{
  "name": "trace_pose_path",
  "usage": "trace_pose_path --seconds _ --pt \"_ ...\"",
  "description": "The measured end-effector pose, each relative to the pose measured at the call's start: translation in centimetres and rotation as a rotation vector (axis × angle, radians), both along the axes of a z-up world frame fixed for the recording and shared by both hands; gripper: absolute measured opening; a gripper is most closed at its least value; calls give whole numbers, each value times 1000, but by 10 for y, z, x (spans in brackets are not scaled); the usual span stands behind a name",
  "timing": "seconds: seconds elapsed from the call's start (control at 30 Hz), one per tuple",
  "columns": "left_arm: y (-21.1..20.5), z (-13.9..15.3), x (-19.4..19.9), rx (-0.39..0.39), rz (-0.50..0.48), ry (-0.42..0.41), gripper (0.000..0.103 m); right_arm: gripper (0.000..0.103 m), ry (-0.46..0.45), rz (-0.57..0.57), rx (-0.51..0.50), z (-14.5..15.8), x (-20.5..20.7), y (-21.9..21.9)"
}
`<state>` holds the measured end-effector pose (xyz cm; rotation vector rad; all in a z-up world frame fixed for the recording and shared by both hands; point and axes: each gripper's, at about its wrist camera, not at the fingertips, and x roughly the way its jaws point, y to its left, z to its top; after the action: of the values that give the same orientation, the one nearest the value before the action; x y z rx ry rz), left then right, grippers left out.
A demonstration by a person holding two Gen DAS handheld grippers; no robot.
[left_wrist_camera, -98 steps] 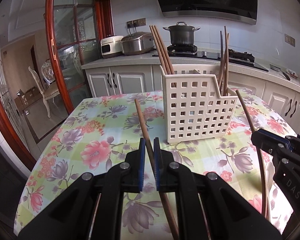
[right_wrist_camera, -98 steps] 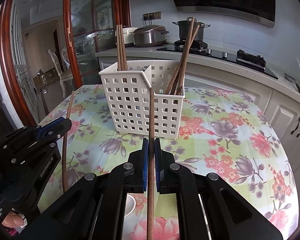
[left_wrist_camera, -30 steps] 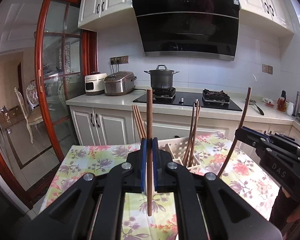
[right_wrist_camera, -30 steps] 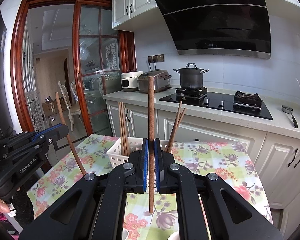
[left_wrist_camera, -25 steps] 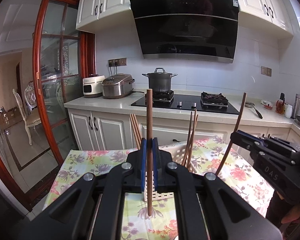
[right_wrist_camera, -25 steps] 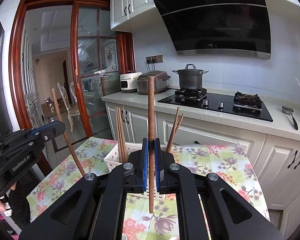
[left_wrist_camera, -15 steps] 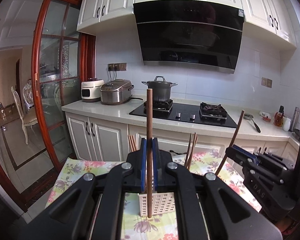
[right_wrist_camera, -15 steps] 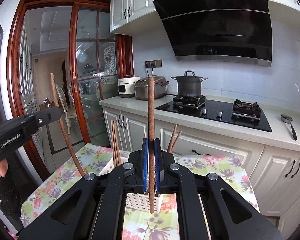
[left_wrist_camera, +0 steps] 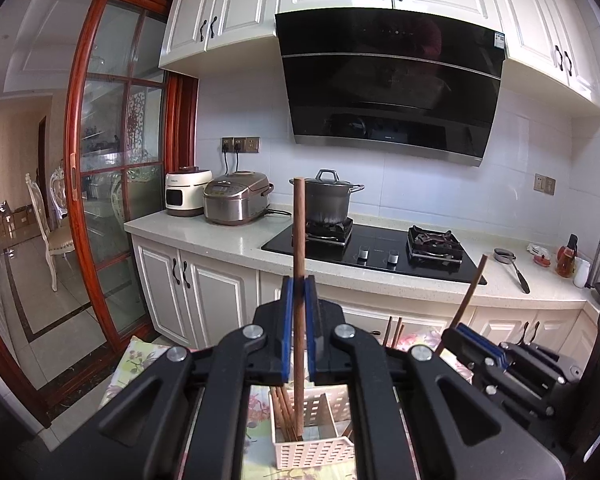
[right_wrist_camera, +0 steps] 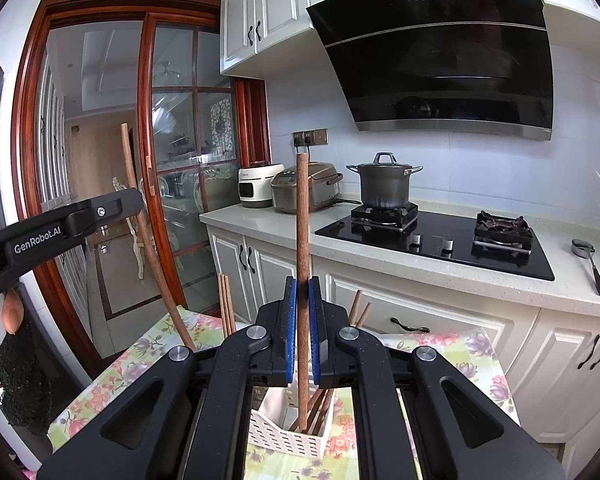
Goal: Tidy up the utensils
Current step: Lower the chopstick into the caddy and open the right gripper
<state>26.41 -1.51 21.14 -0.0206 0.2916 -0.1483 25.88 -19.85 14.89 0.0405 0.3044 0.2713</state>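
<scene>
Both grippers have risen since three seconds back, so the white perforated plastic basket (left_wrist_camera: 310,432) now sits far below at 6 o'clock instead of level ahead.

From the left wrist, my left gripper (left_wrist_camera: 299,312) is clamped on a brown wooden chopstick (left_wrist_camera: 299,280), held vertical so its tip hangs over the compartment where other chopsticks already stand.

From the right wrist, my right gripper (right_wrist_camera: 302,316) pinches a second brown wooden chopstick (right_wrist_camera: 302,260) upright over the basket on the floral-clothed table (right_wrist_camera: 440,352); I judge a straight drop comes next.
</scene>
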Motion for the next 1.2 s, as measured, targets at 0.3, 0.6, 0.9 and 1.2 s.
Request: trace_pose_path --seconds 0.3,0.6,0.9,1.2 --pt "8 -36 42 -32 -8 110 6 6 91 36 32 -26 35 3" --pt "17 -78 73 -36 -3 205 9 12 185 69 57 -55 67 11" --pt "32 -86 71 -14 65 175 41 39 201 48 62 -65 72 2" --pt "45 -92 36 60 158 94 86 39 174 12 41 -64 48 -17"
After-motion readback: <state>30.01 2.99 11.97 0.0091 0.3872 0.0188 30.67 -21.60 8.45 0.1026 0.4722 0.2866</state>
